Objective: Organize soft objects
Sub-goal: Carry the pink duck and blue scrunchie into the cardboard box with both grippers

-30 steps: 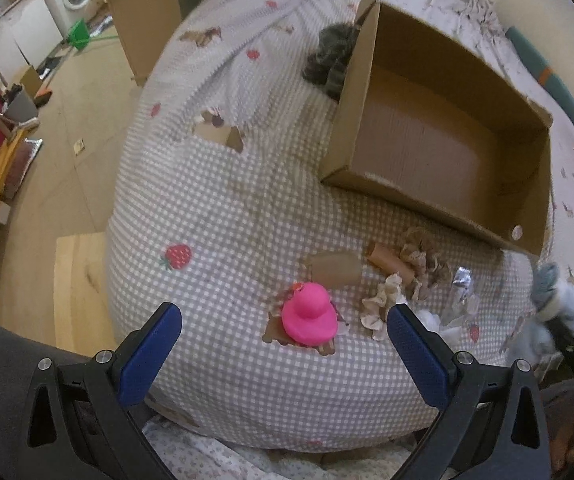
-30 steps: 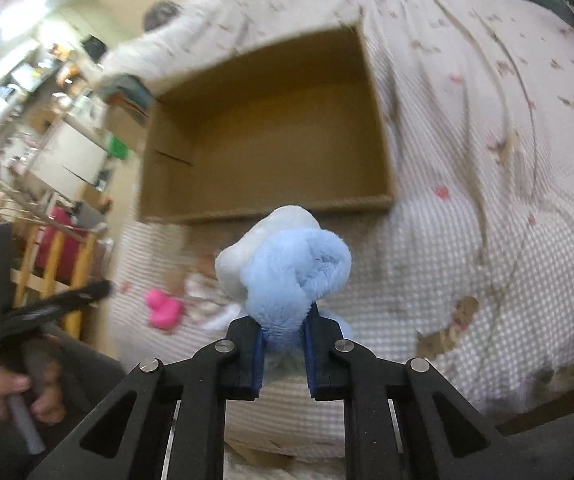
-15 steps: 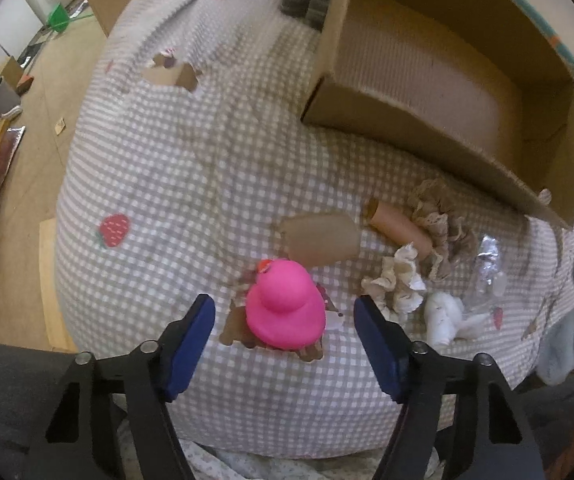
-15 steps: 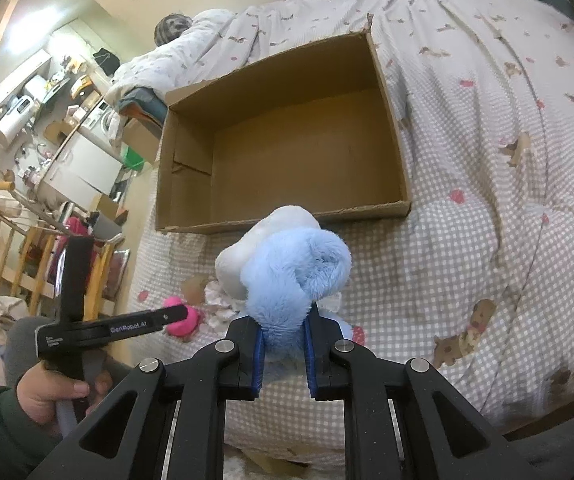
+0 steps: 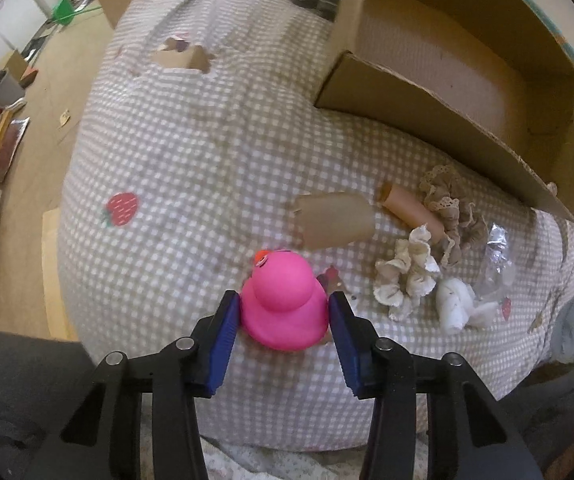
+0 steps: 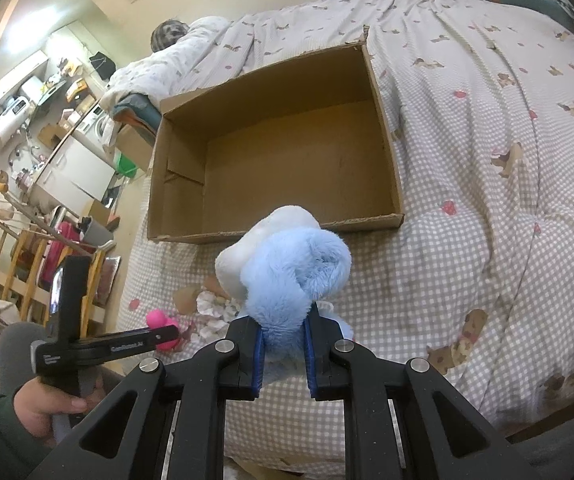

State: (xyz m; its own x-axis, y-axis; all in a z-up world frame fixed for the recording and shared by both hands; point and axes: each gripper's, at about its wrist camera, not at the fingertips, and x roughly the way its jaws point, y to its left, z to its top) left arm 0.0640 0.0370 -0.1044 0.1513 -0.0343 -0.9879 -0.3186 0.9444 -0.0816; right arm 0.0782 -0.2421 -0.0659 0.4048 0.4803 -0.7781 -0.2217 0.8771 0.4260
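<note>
While the right gripper [image 6: 283, 344] pinches a fluffy blue-and-white plush toy [image 6: 287, 268] above the checked bed cover [image 5: 191, 168], the left gripper's [image 5: 285, 314] jaws are closing around a pink rubber duck [image 5: 285, 300] lying near the open cardboard box [image 6: 287, 152].

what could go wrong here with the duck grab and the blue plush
1. The left gripper is closing around the pink duck low on its rounded body; the smooth toy may squirt out.
2. The right gripper pinches only one end of the blue plush, so it could slip free before reaching the cardboard box.
</note>
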